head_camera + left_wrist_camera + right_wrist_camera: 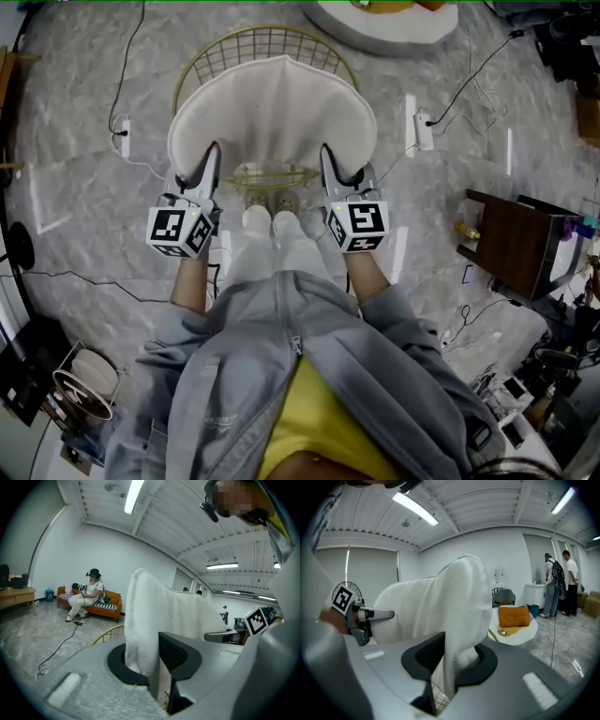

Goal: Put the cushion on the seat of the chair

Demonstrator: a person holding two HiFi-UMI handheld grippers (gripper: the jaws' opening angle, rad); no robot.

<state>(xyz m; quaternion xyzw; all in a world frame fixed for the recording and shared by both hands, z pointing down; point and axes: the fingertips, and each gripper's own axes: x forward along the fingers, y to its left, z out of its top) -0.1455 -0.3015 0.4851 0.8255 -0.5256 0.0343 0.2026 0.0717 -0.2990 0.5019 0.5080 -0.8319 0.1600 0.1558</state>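
A white fluffy cushion (272,112) hangs over the gold wire chair (267,42), covering most of its seat; only the chair's curved back rim and a bit of front wire (272,176) show. My left gripper (210,161) is shut on the cushion's near left edge, and the right gripper (330,164) is shut on its near right edge. In the left gripper view the cushion (154,616) stands pinched between the dark pads (176,656). The right gripper view shows the cushion (454,616) squeezed in the same way, with the left gripper (356,616) beyond it.
Marble-patterned floor with cables (127,66) and power strips (424,129) surrounds the chair. A white round table (384,23) stands behind it, a dark wooden side table (511,244) at right. My feet (272,223) are just before the chair. People sit and stand in the background.
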